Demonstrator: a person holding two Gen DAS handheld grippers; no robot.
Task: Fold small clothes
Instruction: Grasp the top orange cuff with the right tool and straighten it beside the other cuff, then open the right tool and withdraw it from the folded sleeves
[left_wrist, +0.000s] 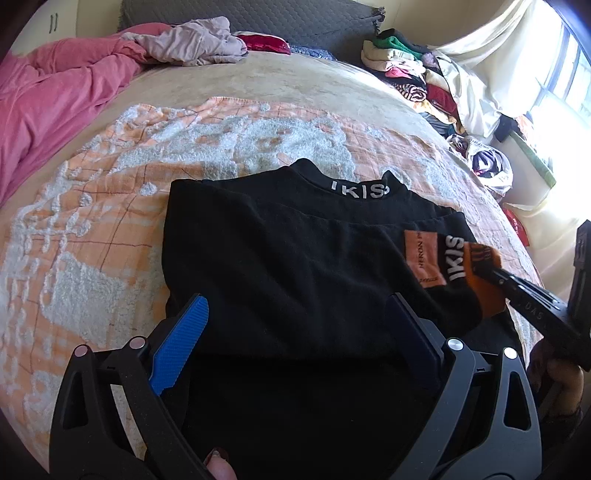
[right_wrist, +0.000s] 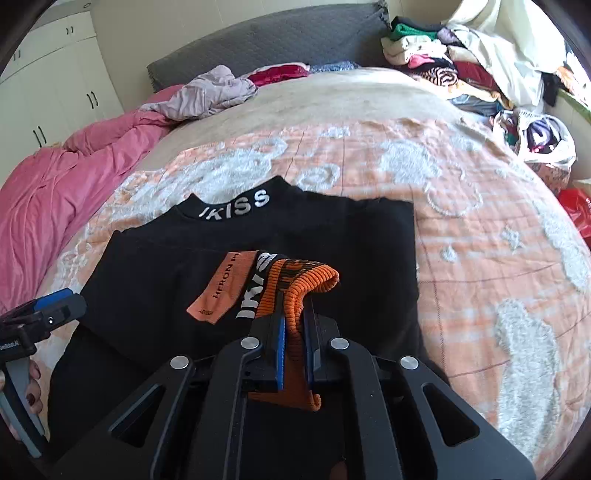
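Note:
A black top (left_wrist: 280, 258) with "IKISS" on its collar lies partly folded on the bed, collar away from me; it also shows in the right wrist view (right_wrist: 332, 236). My right gripper (right_wrist: 293, 314) is shut on the top's orange ribbed cuff (right_wrist: 306, 277) and holds the sleeve, with its orange label (right_wrist: 221, 291), over the body of the top. In the left wrist view the right gripper (left_wrist: 495, 273) comes in from the right with the cuff (left_wrist: 480, 269). My left gripper (left_wrist: 295, 314) is open and empty above the top's near edge; it shows at the left in the right wrist view (right_wrist: 55, 301).
The bed has an orange and white fleecy blanket (left_wrist: 92, 229). A pink duvet (left_wrist: 48, 99) lies at the left, a pale crumpled garment (left_wrist: 192, 40) at the back. A heap of clothes (left_wrist: 417, 74) is piled at the back right. White cupboards (right_wrist: 51, 74) stand behind the bed.

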